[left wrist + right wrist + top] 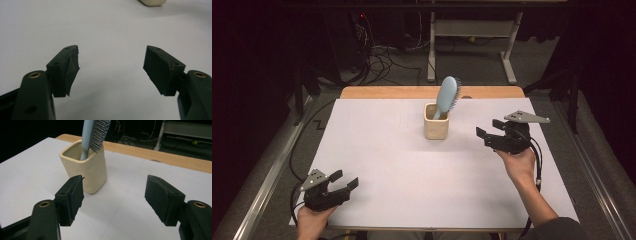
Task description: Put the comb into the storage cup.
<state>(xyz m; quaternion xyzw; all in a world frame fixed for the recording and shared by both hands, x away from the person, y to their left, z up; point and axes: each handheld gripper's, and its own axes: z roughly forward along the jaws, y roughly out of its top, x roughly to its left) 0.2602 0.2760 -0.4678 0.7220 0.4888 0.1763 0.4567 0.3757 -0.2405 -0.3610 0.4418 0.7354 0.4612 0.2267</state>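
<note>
A cream square cup (436, 126) stands upright on the white table cover (387, 160), toward the back middle. A light blue hairbrush (446, 96) stands in it handle down, head leaning up and to the right. The right gripper view has the same cup (87, 167) and brush (93, 135) close ahead, left of the jaw gap. My right gripper (490, 128) hovers to the cup's right, open and empty (113, 192). My left gripper (343, 179) rests near the front left corner, open with bare table between its jaws (111, 67).
The wooden table edge (402, 92) shows behind the white cover. Cables (382, 60) and a white desk frame (472, 30) lie on the floor beyond. A corner of the cup (152, 2) peeks in at the top of the left gripper view.
</note>
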